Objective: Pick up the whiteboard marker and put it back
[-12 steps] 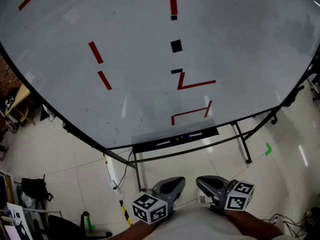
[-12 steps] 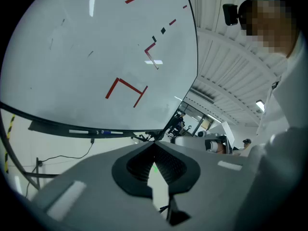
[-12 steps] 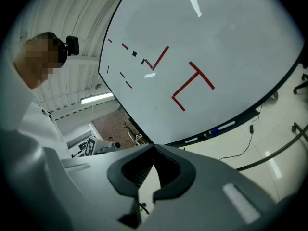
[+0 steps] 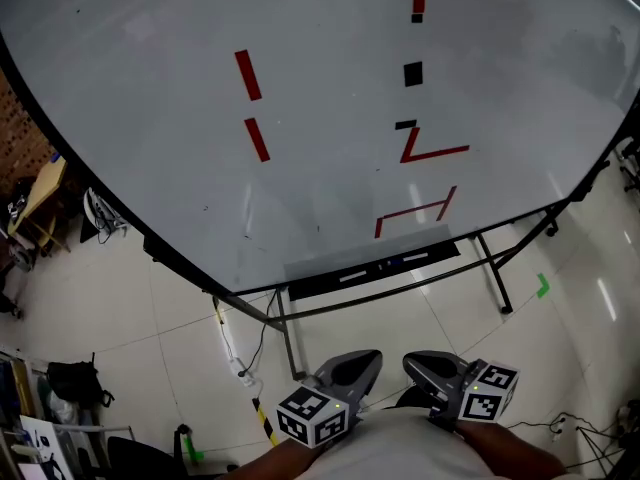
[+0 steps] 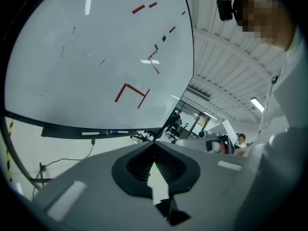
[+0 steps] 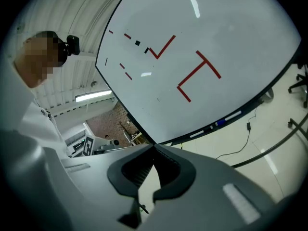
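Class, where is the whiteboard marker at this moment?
In the head view the marker lies on the black tray along the whiteboard's bottom edge, near centre frame, just below the red lines.

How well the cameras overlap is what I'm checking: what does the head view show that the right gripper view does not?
Only the head view: a green floor mark and a black bag on the floor. Only the right gripper view: the right gripper with jaws shut on nothing, a brick wall and the person's head camera. Both: the whiteboard with red lines and its tray holding markers.
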Demonstrator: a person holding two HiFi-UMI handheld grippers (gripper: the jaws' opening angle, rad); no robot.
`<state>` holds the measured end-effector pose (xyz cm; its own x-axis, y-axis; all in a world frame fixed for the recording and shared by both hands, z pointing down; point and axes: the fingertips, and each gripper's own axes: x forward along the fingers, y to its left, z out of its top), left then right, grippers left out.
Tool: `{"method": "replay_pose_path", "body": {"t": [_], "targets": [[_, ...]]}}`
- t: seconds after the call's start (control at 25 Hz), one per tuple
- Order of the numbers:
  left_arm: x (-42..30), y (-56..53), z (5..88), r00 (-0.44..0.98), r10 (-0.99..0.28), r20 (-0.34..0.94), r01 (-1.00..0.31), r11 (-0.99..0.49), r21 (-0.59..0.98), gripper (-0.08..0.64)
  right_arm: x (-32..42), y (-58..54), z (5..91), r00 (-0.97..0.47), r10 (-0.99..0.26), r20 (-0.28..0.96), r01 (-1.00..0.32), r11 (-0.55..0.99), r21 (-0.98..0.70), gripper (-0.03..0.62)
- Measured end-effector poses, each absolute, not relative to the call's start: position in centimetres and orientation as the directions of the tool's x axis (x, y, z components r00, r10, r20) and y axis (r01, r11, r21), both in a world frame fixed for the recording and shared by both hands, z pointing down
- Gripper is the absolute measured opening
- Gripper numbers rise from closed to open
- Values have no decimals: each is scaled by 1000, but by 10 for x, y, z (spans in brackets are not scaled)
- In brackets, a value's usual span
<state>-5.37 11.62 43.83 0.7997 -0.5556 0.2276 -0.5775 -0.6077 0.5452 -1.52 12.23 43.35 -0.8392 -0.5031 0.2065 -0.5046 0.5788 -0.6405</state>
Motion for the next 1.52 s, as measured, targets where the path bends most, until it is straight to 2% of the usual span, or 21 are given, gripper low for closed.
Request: {"method": "replay_pose_path", "body": {"t": [0.2, 0.56, 0.92, 1.24, 1.36, 1.52], "targets": [[-56, 121, 443, 814, -532, 232, -560, -615, 555, 17, -15, 120, 434, -822, -528, 213, -523, 550, -651, 0], [-37, 77, 445, 772, -580, 261, -620, -594, 512, 17, -4, 79, 434, -864, -461, 203, -477, 618, -625, 0], [-18, 2, 426, 604, -745, 284, -792, -519, 323, 17, 21, 8, 421, -940, -290, 179, -338, 734, -589, 0], [-16, -28, 438, 458, -817, 350, -889, -417, 191, 17, 45, -20, 424, -970, -159, 186, -239, 775, -585, 0], [-28, -33, 441, 421, -822, 383, -905, -406, 125, 17, 42, -22, 425, -974, -143, 177, -221, 774, -593, 0], [-36, -34, 450, 444, -778, 444, -882, -466, 66, 17, 39, -33, 427, -967, -196, 161, -254, 756, -604, 0]]}}
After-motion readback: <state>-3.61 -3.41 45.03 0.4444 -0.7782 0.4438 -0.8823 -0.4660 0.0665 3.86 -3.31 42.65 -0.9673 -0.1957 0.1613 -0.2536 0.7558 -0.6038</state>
